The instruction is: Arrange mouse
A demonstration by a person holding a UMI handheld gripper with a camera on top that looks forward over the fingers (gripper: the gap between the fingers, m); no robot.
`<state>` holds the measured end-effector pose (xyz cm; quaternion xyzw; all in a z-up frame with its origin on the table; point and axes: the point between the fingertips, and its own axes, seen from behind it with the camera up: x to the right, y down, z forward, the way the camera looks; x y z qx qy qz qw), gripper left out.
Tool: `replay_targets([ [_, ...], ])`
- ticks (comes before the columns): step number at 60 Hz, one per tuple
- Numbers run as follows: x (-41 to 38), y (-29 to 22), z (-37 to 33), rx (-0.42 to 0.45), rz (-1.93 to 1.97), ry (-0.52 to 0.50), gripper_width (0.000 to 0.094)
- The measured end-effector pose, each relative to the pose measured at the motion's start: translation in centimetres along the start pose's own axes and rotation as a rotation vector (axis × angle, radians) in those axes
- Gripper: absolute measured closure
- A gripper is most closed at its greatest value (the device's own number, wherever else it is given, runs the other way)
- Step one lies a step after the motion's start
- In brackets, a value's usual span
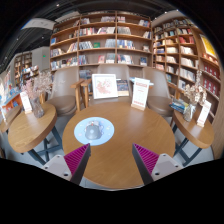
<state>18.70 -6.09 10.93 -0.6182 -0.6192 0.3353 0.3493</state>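
A grey mouse (93, 129) lies on a round pale blue mat (80, 133) on the round wooden table (125, 135). My gripper (111, 157) is over the table's near side, and the mouse and mat are just ahead of the left finger (76, 158). The two fingers, each with a magenta pad, stand wide apart with only bare tabletop between them. The right finger (146, 158) is clear of any object. The gripper is open and holds nothing.
Sign boards (105, 86) and a white stand (140, 93) are at the table's far edge. A second wooden table (28, 128) with displays is at the left, another (192, 122) at the right. Bookshelves (100, 40) line the back walls.
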Motion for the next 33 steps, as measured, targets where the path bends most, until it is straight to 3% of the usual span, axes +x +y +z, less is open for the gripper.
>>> replay_targets([
  [16,3.8,4.6,-7.1,0.004,-0.039,0.014,0.0087],
  [33,6.4,7.2,-8.9,0.0,-0.038,0.031,0.0083],
])
